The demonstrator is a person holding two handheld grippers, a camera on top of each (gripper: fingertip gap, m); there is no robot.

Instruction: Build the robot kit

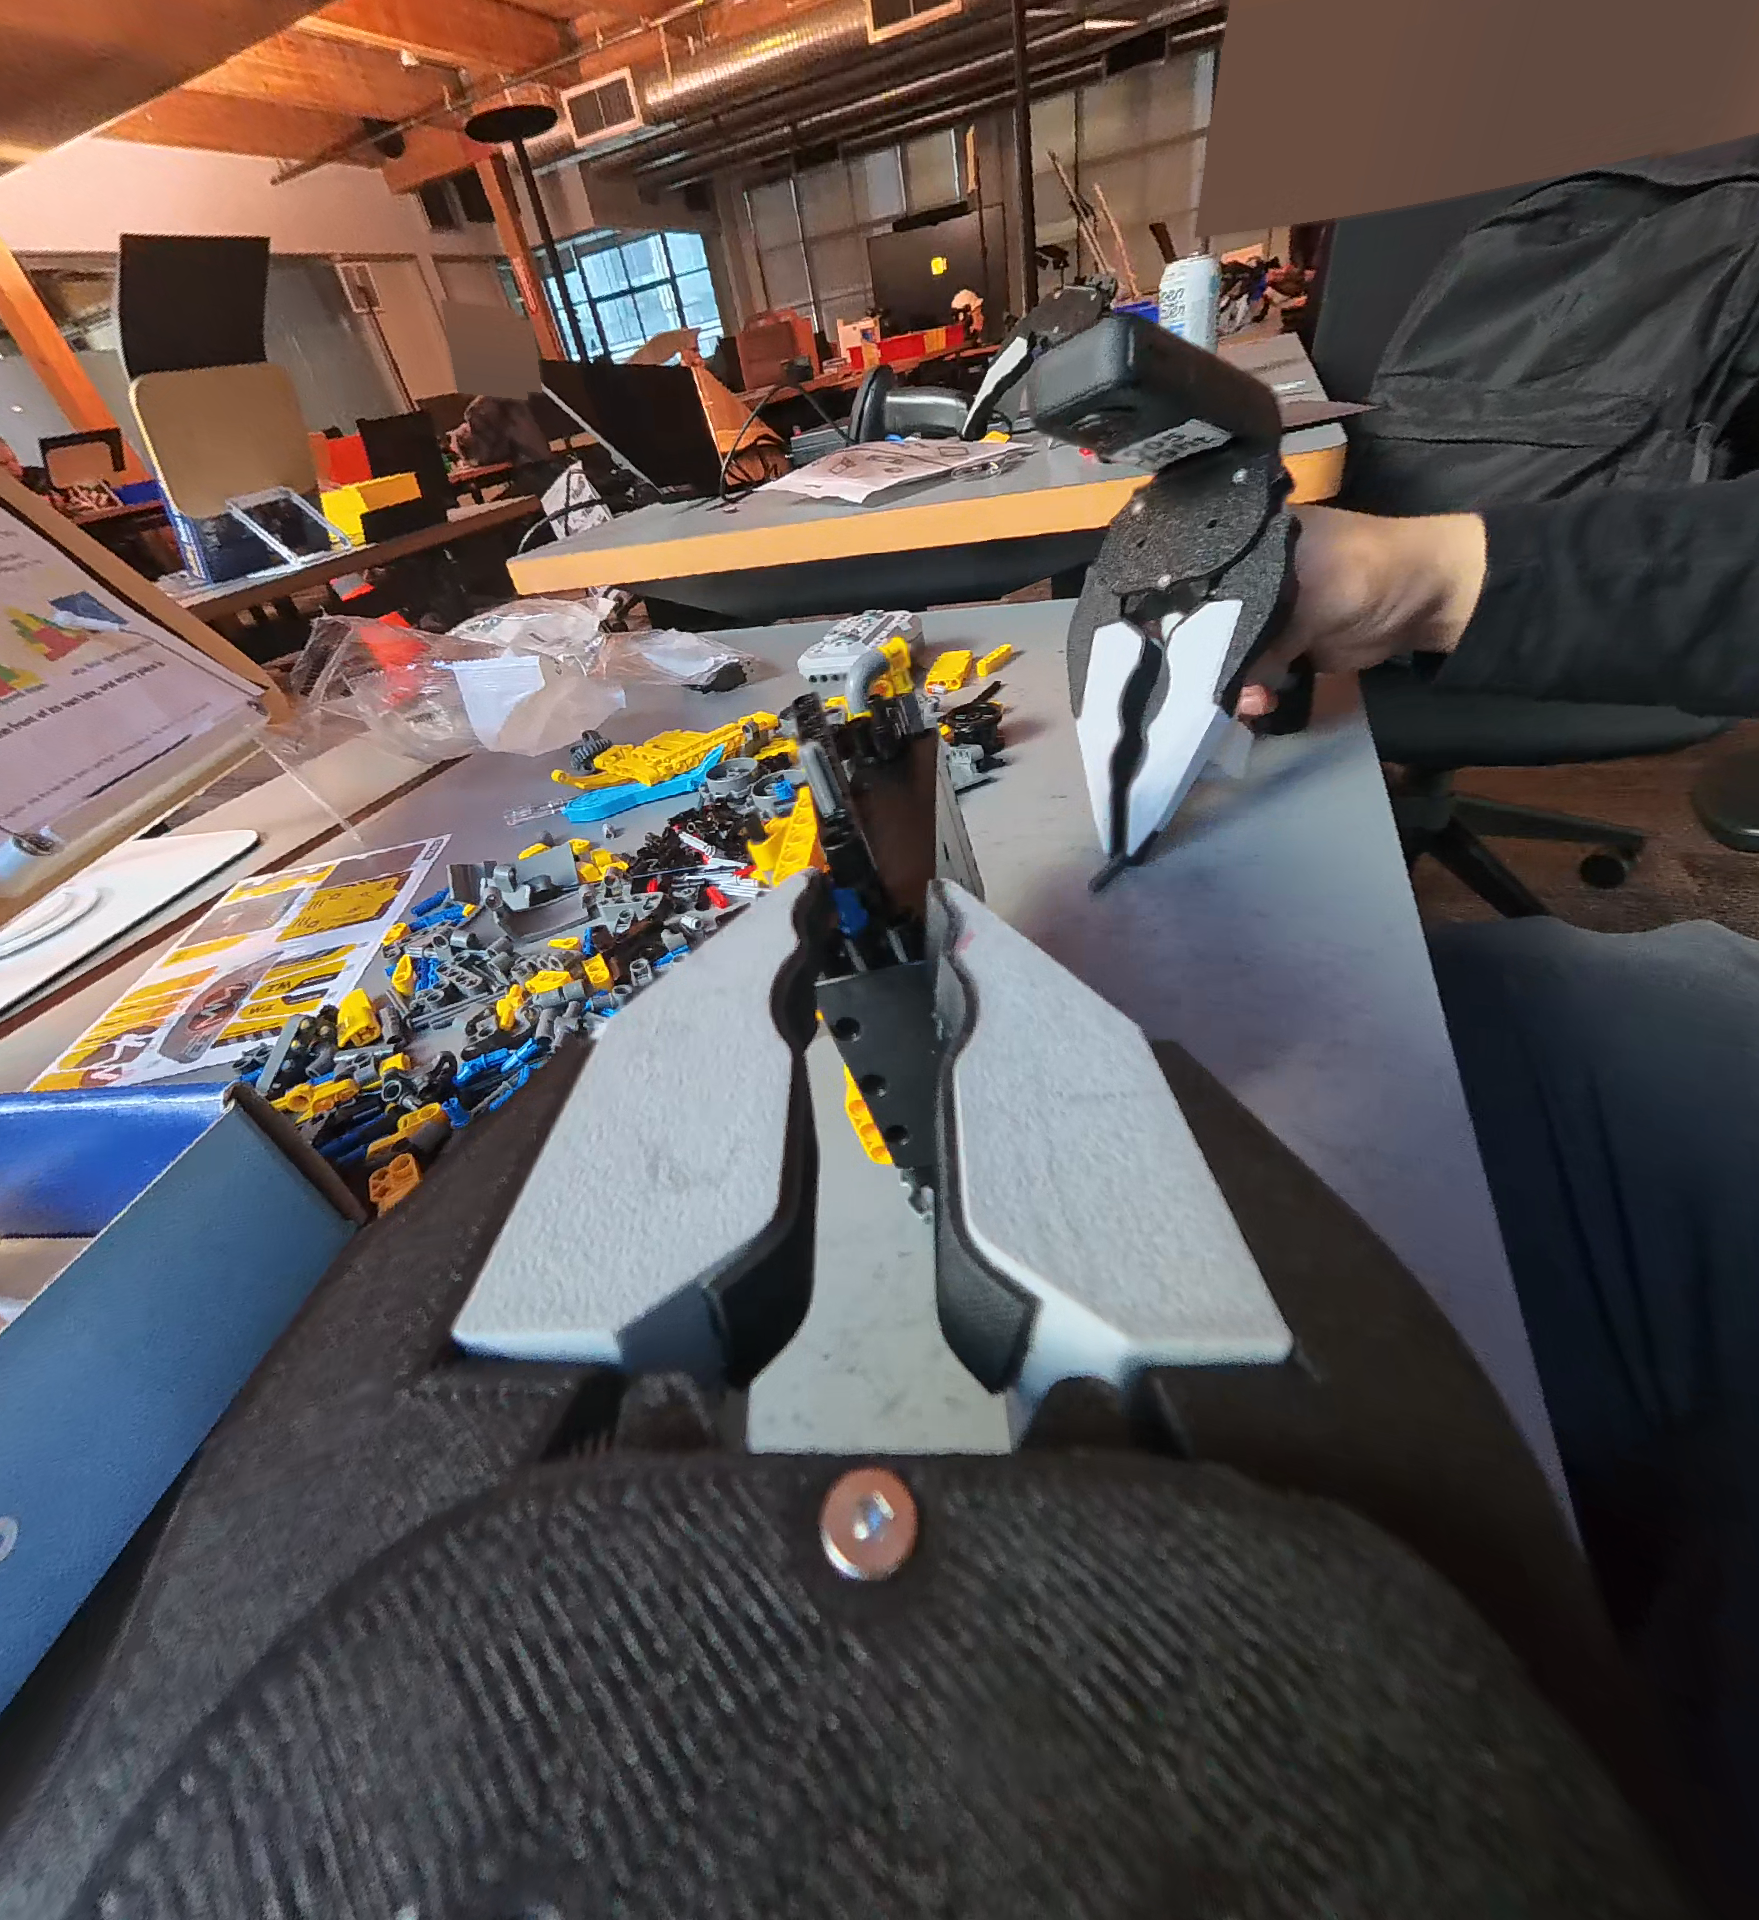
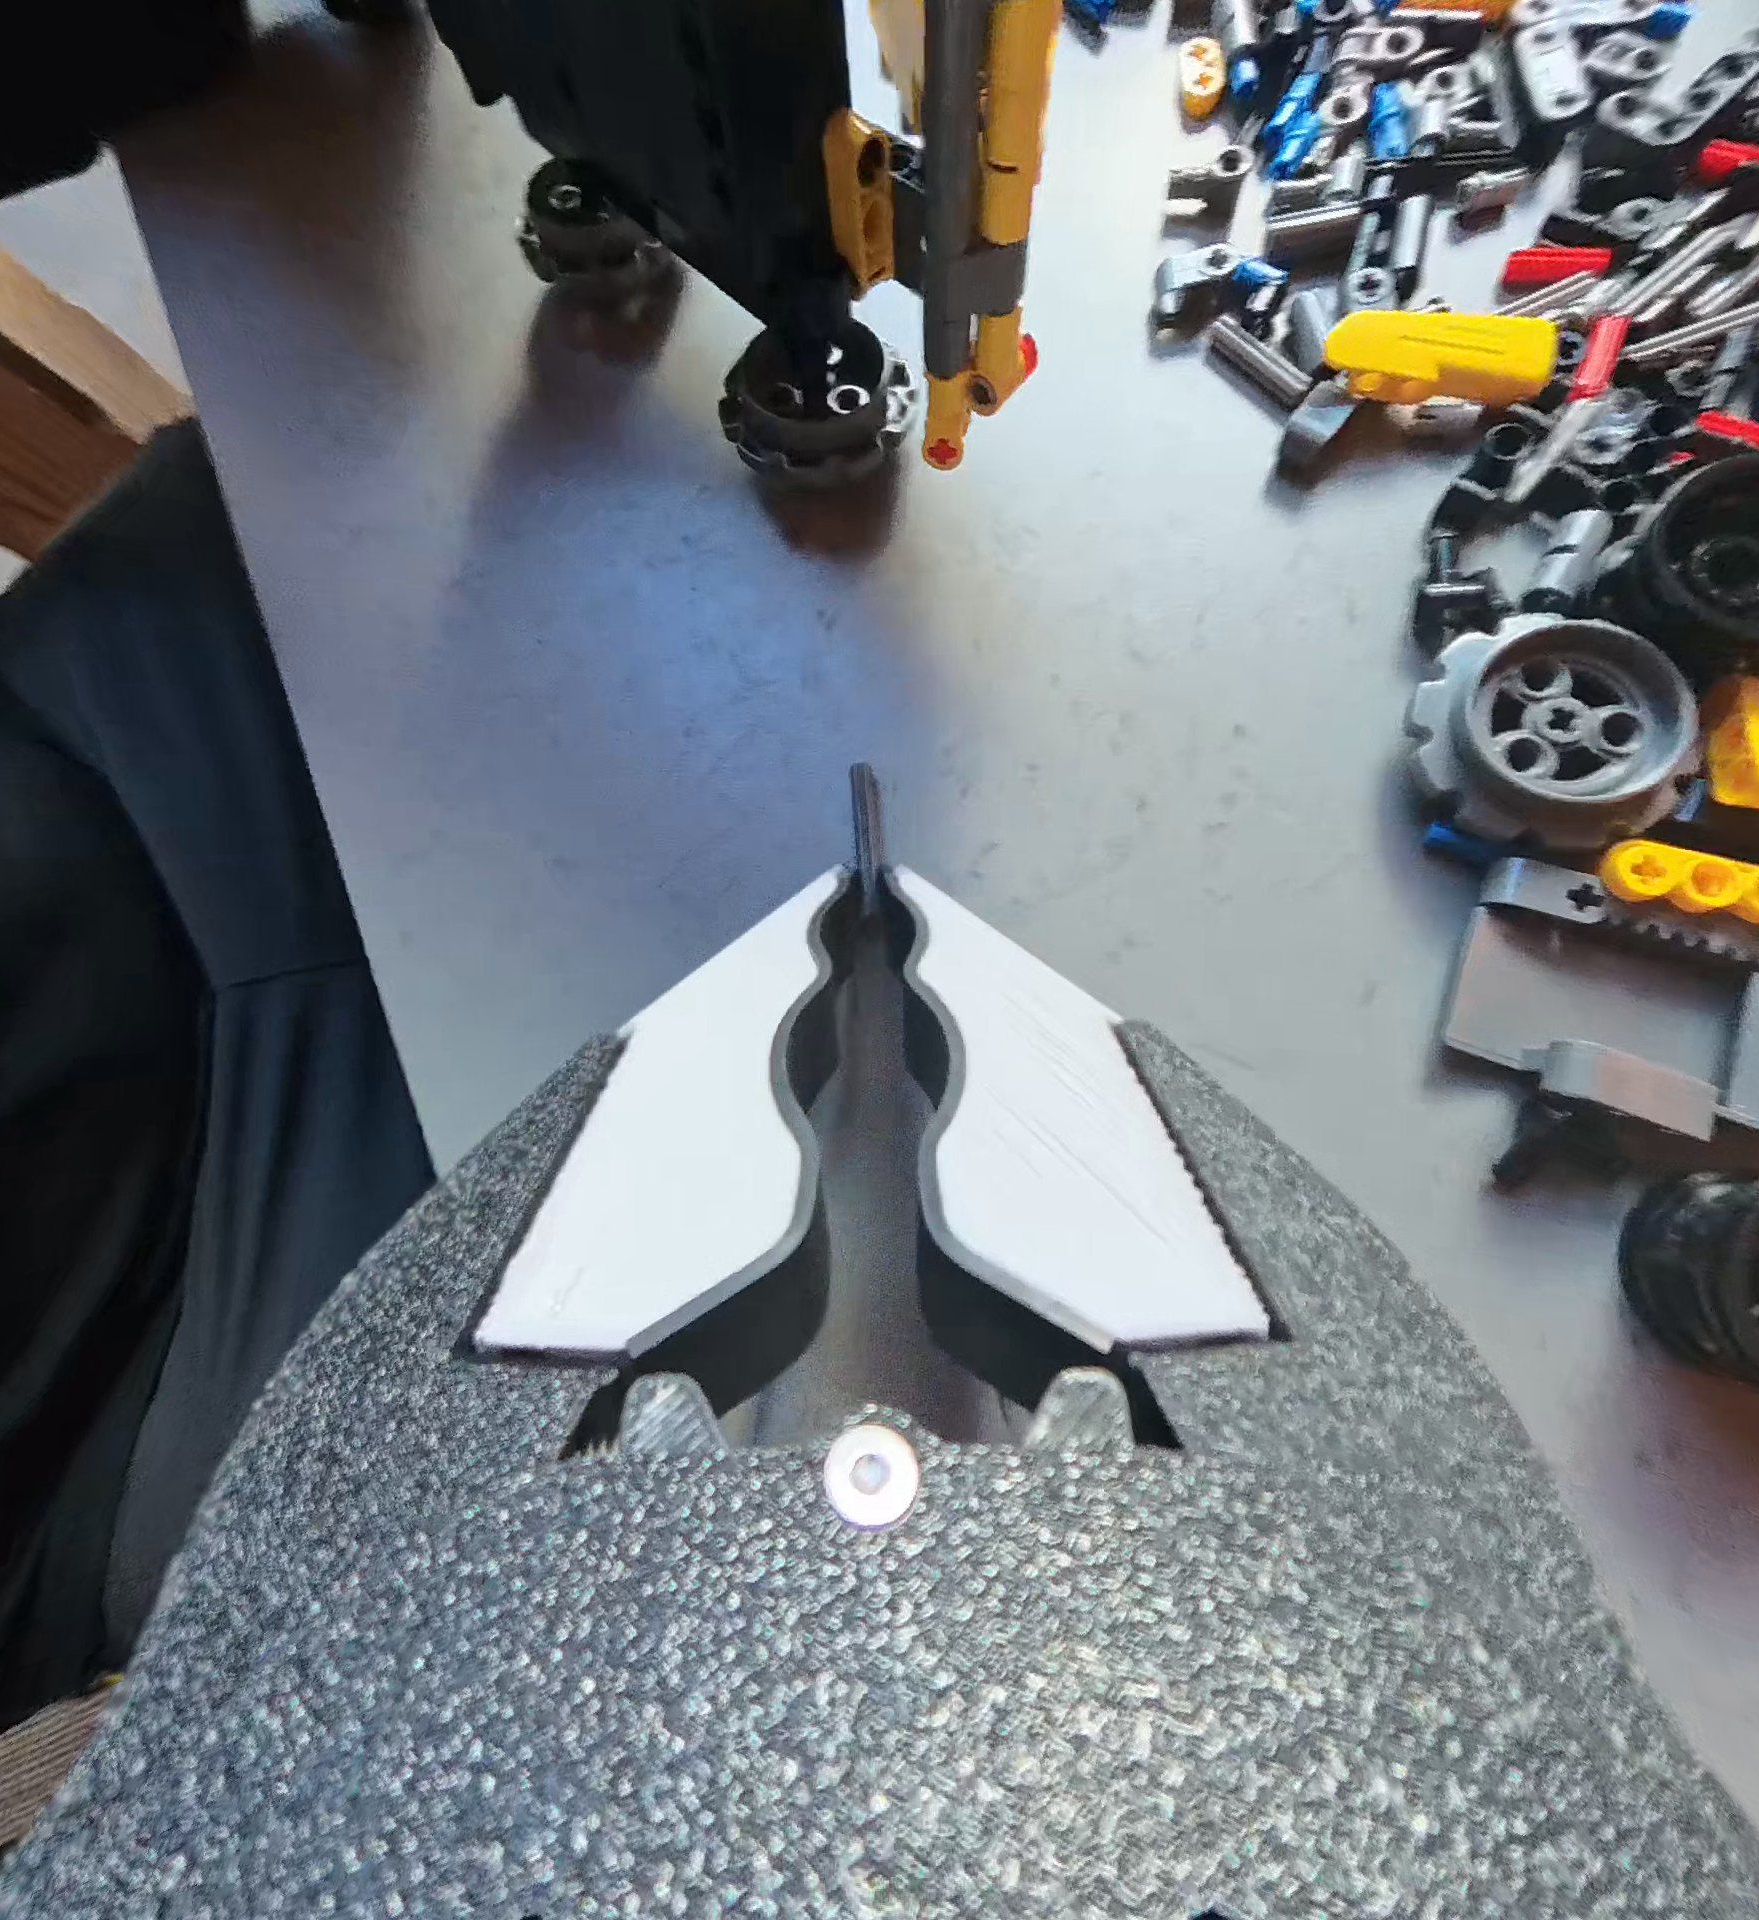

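Loose parts (image 1: 501,977) lie on table (image 1: 1218,997) left of model (image 1: 854,810).

We see printed lines on the propped instruction sheet (image 1: 44,665), small codes on the yellow-and-black sticker sheet (image 1: 262,966), pale marks on the blue box (image 1: 75,1340), lettering on a white can (image 1: 1189,296) and a label on the right gripper (image 1: 1129,831).

White fingers (image 1: 667,1122) edged in black on the left gripper (image 1: 870,935) clasp a black and yellow brick model (image 1: 859,831); to its left, loose bricks (image 1: 501,997) in yellow, blue, grey, black and red on a grey table (image 1: 1218,987). The speckled black right gripper (image 2: 867,878) pinches a thin black pin (image 2: 864,821); right of it, grey and black wheels (image 2: 1555,722)
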